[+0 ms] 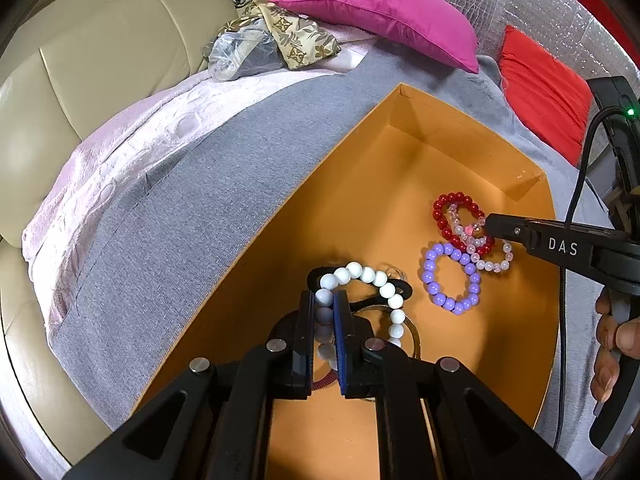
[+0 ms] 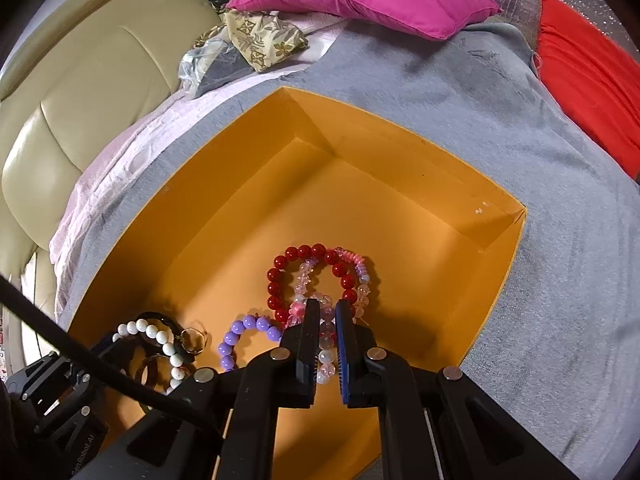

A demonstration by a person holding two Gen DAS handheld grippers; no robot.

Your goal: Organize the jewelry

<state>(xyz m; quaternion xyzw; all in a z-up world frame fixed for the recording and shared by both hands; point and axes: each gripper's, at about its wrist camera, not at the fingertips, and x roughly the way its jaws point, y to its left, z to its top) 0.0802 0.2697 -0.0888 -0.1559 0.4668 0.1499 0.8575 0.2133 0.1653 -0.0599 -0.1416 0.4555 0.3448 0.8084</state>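
Landmark: the orange box (image 2: 502, 248), an open cardboard tray with smooth matte walls, set on a grey knit blanket (image 1: 208, 184)
Progress: all the jewelry that shows lies inside the orange box already; none is seen on the blanket around it, so I judge the gathering mostly done and the sorting within the box still in hand
Left tool (image 1: 324, 328): pressed onto the white bead bracelet (image 1: 376, 278), pinching its strand near the box's near-left part
Right tool (image 2: 329, 340): closed around the clear pink bracelet (image 2: 362, 292), gripping a run of its beads near the box's middle
Red bracelet (image 2: 280, 276): glossy round beads, a loop overlapping the clear pink one
Purple bracelet (image 1: 450, 280): opaque lilac spheres, an oval lying flat just beside the red loop, toward the box's near side
White beads: milky, smooth, larger than the clear ones
Clear beads: faceted, translucent, mixed with pink discs
Other pieces: a black hair tie (image 1: 404, 290) and a metal ring (image 2: 193, 335) beneath or beside the white strand
Left to do: the red and clear loops lie tangled and likely need parting
Beyond the box: a magenta cushion (image 1: 380, 12) of sheeny fabric and a red cushion (image 2: 592, 84)
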